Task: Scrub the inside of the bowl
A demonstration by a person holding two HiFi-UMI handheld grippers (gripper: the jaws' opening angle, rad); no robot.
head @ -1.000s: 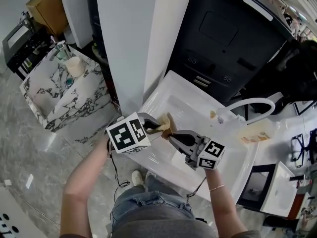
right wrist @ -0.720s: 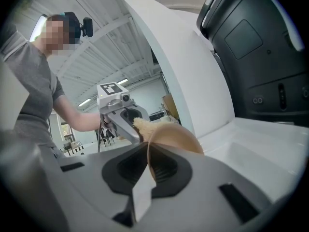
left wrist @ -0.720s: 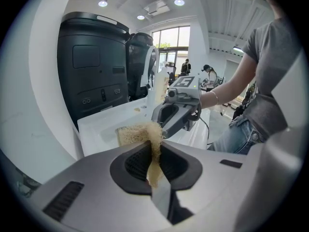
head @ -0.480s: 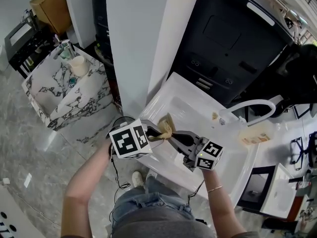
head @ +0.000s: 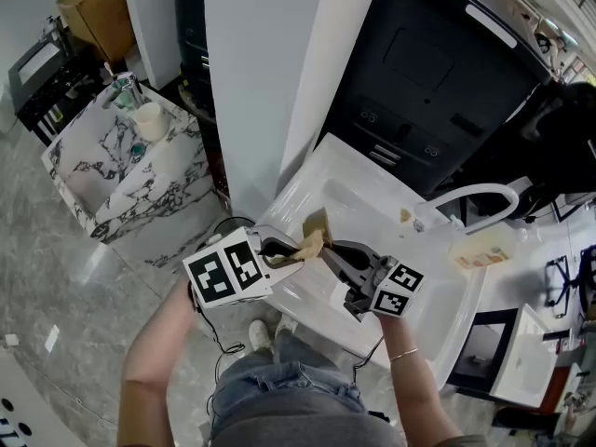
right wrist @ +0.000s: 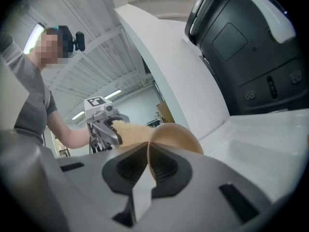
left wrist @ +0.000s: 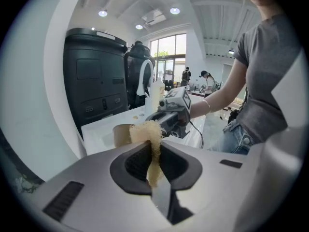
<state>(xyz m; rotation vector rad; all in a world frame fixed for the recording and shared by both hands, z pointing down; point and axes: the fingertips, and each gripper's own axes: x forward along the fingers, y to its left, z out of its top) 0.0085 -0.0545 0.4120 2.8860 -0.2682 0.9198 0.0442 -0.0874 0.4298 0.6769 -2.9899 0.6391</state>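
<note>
Left gripper (head: 277, 248) drifted left since earlier, clamped on fluffy scrub pad (left wrist: 145, 132): soft, squashes easily. Right gripper (head: 328, 250) pinches tan bowl (right wrist: 176, 134) by its rim, midair over white counter (head: 372, 194). Bowl looks light and stiff; the rim hold may pivot under scrubbing.

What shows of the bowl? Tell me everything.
The bowl is small, tan, smooth and matte, perhaps wood or plastic. It is held in the air over the white sink, tipped on its side, its rim pinched by the right gripper. A fuzzy yellow sponge, held by the left gripper, sits at its opening.
</note>
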